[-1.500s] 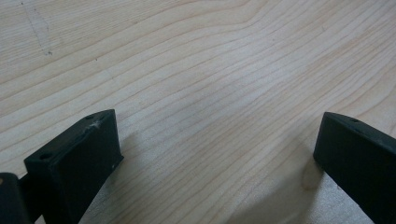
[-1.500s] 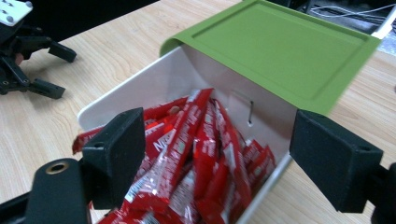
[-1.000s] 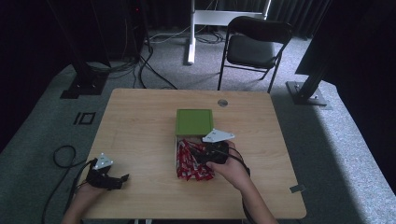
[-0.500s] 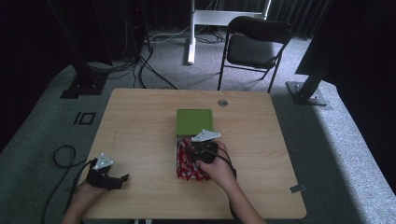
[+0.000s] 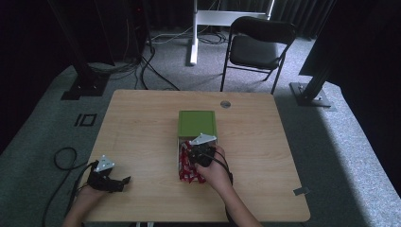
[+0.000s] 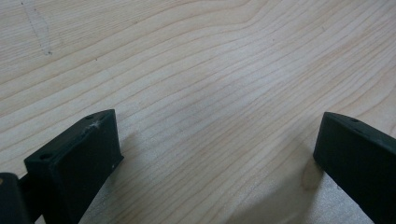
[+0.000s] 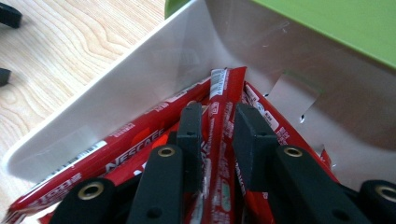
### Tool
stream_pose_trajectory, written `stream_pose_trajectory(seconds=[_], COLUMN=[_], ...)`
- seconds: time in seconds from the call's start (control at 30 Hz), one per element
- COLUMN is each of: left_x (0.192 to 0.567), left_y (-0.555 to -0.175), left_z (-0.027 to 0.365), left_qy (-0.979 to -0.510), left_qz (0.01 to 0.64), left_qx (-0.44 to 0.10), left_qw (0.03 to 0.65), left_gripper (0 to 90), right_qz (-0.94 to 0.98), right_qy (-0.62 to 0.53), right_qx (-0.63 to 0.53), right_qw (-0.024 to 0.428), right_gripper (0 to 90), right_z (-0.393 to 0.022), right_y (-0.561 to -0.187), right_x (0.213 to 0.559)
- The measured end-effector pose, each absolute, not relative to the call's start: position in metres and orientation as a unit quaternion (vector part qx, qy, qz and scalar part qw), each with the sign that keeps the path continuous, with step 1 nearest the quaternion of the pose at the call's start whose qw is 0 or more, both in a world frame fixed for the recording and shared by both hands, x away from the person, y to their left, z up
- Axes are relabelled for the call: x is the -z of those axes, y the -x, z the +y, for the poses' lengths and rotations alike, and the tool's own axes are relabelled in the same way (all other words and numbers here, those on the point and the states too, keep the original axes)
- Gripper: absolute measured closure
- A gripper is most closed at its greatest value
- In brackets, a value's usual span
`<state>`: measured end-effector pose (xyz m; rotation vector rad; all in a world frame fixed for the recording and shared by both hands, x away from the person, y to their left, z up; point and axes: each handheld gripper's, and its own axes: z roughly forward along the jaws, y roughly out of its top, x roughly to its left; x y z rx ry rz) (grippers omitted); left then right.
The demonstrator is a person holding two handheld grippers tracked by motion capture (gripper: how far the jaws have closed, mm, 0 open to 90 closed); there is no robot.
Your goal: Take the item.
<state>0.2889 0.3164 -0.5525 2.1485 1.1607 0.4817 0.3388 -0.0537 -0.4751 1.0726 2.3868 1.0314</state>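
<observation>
Since a second ago, right gripper (image 7: 213, 140) is coming inward over the box (image 5: 196, 124) and dipping into its white tray, jaws now closing on one red stick (image 7: 219, 154) among the packets; whether it is firmly pinched I cannot tell for sure, but it looks grasped. I judge I am starting to lift a stick out. Left gripper (image 5: 124, 181) is idling spread wide, empty, on the table (image 5: 142, 127). Room is running dark: chair (image 5: 257, 45), cables, grey carpet.
</observation>
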Motion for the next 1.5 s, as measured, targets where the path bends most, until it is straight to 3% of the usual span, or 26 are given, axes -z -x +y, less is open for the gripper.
stream_pose_trajectory(seconds=[0.33, 0.43, 0.53, 1.5], left_x=[0.553, 0.552, 0.552, 0.553], left_y=[-0.289, -0.289, -0.289, -0.289], left_z=[0.316, 0.317, 0.316, 0.316], left_qy=[-0.818, -0.818, -0.818, -0.817], left_qz=[0.442, 0.441, 0.442, 0.442], left_qx=[-0.183, -0.183, -0.183, -0.183], left_qw=[0.320, 0.320, 0.320, 0.321], left_gripper=[1.4, 1.4, 1.4, 1.4], right_qz=[0.824, 0.825, 0.825, 0.811], right_qy=[-0.398, -0.394, -0.395, -0.377], right_qx=[-0.361, -0.359, -0.358, -0.416], right_qw=[0.180, 0.188, 0.187, 0.164], right_gripper=[72.6, 80.3, 82.2, 82.3], right_z=[-0.048, -0.046, -0.047, -0.075], right_y=[-0.340, -0.339, -0.338, -0.312], right_x=[0.483, 0.485, 0.483, 0.447])
